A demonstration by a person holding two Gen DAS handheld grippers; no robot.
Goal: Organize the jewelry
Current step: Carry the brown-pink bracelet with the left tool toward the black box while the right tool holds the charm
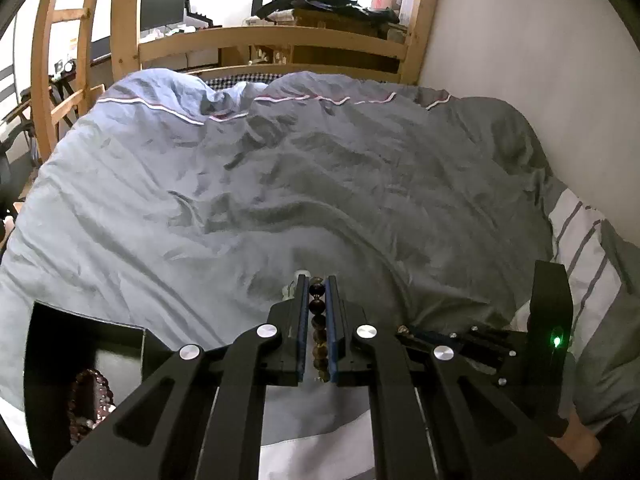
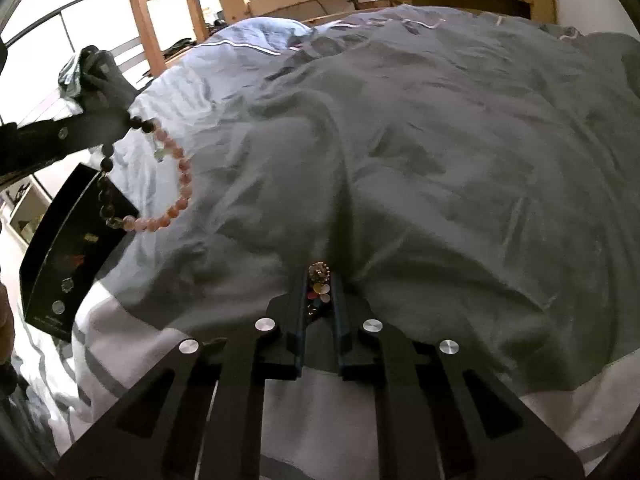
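My left gripper (image 1: 318,282) is shut on a beaded bracelet (image 1: 318,320), whose dark and brown beads run between the blue pads. In the right wrist view that bracelet (image 2: 176,184) hangs as a loop of pink, clear and dark beads from the left gripper (image 2: 130,120), above a black jewelry box (image 2: 60,256). My right gripper (image 2: 319,276) is shut on a small charm bracelet (image 2: 319,286) with coloured flower-like charms and a gold chain. In the left wrist view the right gripper (image 1: 404,330) sits low at the right, a hand (image 1: 576,436) behind it.
The open black box (image 1: 52,344) lies at the lower left on the bed and holds a dark red bead bracelet (image 1: 90,400). A rumpled grey-blue duvet (image 1: 300,184) covers the bed. A wooden bed frame (image 1: 272,40) stands beyond it and a white wall (image 1: 540,60) at the right.
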